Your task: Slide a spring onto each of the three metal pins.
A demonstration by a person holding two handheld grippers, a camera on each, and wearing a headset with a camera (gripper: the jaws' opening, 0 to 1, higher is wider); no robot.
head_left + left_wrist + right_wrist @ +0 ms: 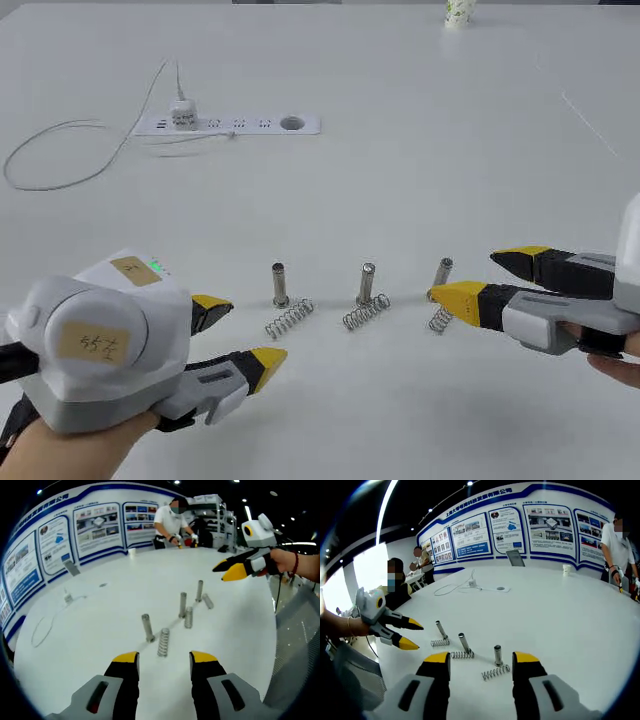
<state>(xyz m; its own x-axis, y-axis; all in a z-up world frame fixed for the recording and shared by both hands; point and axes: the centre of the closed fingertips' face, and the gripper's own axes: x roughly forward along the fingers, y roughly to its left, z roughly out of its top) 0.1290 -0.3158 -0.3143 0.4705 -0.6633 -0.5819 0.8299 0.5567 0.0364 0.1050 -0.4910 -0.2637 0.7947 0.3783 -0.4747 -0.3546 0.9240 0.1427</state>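
Near the white table's (pixel 400 200) front edge we're just starting: yellow-tipped left gripper (pixel 250 330) and right gripper (pixel 465 275) both spread, next probably pinching the rightmost coiled steel spring (pixel 440 320).

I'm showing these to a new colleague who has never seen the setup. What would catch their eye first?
Most likely the three metal pins standing upright in a row on the white table, each with a spring lying loose beside its base. Next come the yellow-tipped grippers, both open: the left gripper near the row's left end, the right gripper at its right end.
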